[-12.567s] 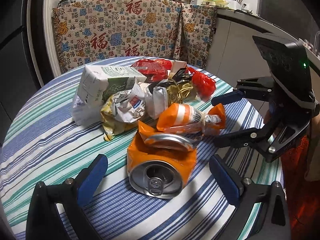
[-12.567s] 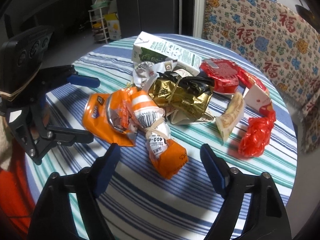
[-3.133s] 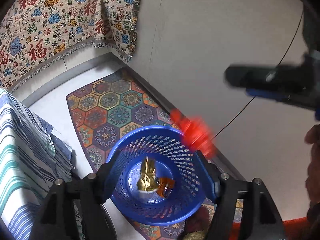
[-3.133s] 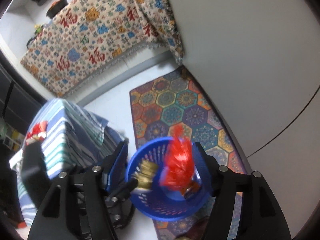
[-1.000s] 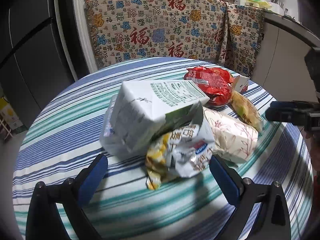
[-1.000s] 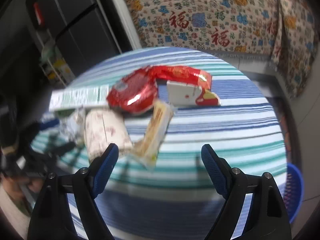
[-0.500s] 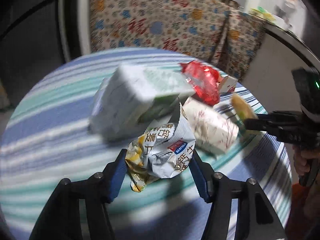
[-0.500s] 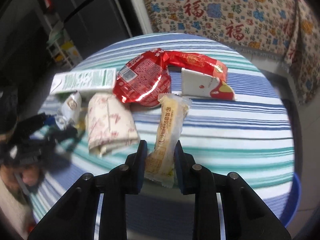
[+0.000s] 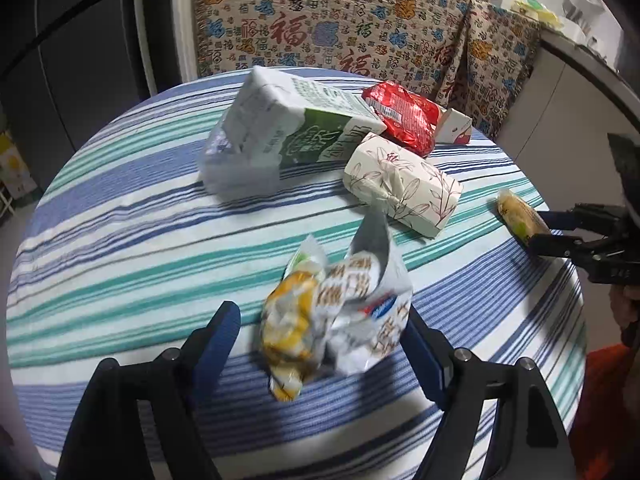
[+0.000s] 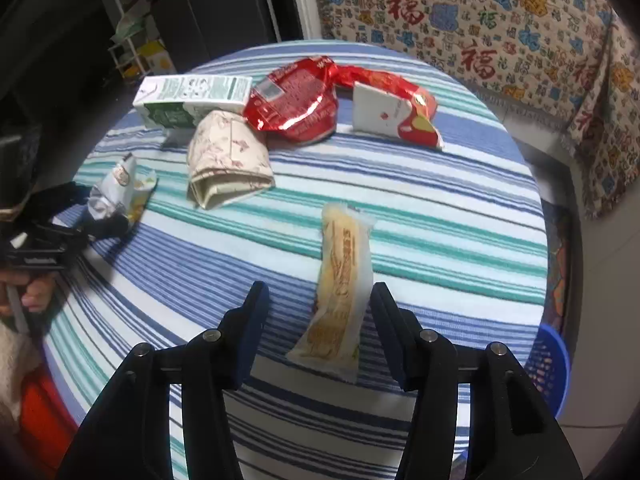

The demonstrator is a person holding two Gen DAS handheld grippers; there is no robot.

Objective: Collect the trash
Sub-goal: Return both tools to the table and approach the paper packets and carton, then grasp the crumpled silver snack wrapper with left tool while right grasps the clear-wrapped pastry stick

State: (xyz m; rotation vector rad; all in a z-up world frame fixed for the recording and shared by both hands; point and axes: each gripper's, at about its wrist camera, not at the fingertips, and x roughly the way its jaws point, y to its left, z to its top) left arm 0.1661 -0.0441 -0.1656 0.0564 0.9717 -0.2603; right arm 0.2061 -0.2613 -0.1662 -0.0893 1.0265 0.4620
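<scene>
Jaws just reopening, left hand-held gripper (image 9: 320, 344) straddles the crumpled snack bag (image 9: 340, 316), right hand-held gripper (image 10: 318, 320) the yellow wrapper (image 10: 342, 280), neither clamped

I am looking down on a round counter draped in a blue, teal and white striped cloth (image 9: 132, 216). Behind it a cream fabric throw printed with red characters and blue and orange motifs (image 9: 320, 28) is hanging over furniture. To the left, tall dark glossy cabinet doors (image 9: 80, 60) are catching a faint reflection. In the right wrist view a white tiled floor (image 10: 596, 392) is showing past the counter's edge, and a patterned hexagon rug (image 10: 560, 248) is lying on it. Indoor light is falling evenly from above.
</scene>
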